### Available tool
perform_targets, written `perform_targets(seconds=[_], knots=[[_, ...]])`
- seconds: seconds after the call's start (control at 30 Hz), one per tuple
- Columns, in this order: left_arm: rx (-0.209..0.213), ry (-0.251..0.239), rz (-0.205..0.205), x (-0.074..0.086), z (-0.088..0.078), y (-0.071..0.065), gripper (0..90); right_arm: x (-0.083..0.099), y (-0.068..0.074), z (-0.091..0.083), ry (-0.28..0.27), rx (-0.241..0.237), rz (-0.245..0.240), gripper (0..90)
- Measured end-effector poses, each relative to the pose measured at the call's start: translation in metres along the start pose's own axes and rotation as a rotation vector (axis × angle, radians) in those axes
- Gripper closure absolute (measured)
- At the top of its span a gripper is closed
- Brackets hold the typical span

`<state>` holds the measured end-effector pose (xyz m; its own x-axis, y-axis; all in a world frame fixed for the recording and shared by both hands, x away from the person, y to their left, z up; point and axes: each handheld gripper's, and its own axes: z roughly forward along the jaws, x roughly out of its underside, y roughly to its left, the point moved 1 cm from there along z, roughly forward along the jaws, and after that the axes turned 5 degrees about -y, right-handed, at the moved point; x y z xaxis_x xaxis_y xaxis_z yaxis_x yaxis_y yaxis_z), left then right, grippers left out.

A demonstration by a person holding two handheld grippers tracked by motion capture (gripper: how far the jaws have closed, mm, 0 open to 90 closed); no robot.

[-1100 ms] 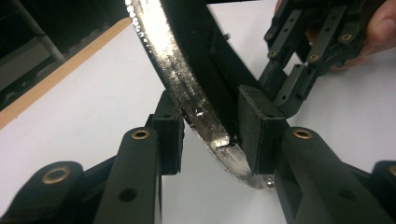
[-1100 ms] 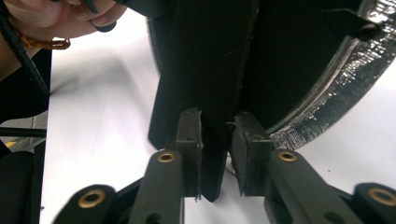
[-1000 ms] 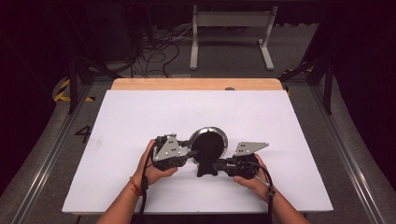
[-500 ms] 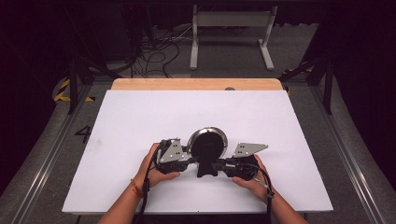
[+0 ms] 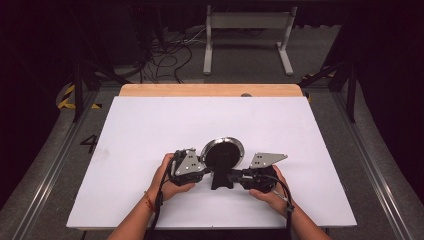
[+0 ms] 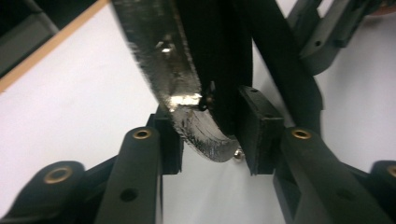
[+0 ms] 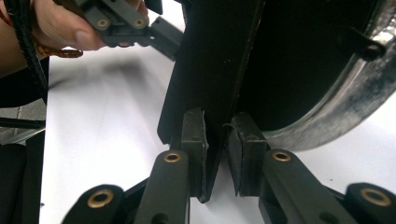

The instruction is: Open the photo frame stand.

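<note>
While it stands near the front middle of the white desk [image 5: 150,130], a round black mirror [image 5: 222,154] with a silver rim is held from both sides. Its black stand [image 5: 221,180] is clamped in the right claw [image 7: 216,158], pads pressed on either face. Around the mirror's silver rim, the left claw [image 6: 210,135] has just been closing; whether both pads press on it cannot be told. Both hands rest just beside it.
</note>
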<state>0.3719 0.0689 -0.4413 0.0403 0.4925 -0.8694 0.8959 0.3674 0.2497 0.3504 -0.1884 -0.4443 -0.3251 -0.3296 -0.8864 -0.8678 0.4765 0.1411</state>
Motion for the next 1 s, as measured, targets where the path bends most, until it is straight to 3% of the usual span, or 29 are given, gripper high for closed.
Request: perform_targets(seconds=[0.07, 0.13, 0.3, 0.67, 1.0], knots=[[-0.051, 0.003, -0.008, 0.004, 0.0, 0.005, 75.3, 0.002, 0.0, 0.001, 0.019, 0.003, -0.003, 76.8], [-0.037, -0.019, -0.037, 0.008, 0.0, 0.01, 75.2, 0.004, -0.001, 0.003, 0.014, 0.012, 0.004, 77.4], [-0.035, -0.026, -0.047, 0.008, 0.001, 0.011, 74.5, 0.003, -0.002, 0.004, 0.009, 0.017, 0.015, 77.7], [-0.086, -0.014, -0.03, 0.007, 0.007, 0.013, 70.5, 0.003, 0.0, 0.007, 0.009, 0.025, 0.011, 78.4], [-0.104, -0.021, -0.06, 0.008, 0.009, 0.016, 66.8, 0.003, 0.003, 0.009, 0.014, 0.036, 0.001, 79.5]])
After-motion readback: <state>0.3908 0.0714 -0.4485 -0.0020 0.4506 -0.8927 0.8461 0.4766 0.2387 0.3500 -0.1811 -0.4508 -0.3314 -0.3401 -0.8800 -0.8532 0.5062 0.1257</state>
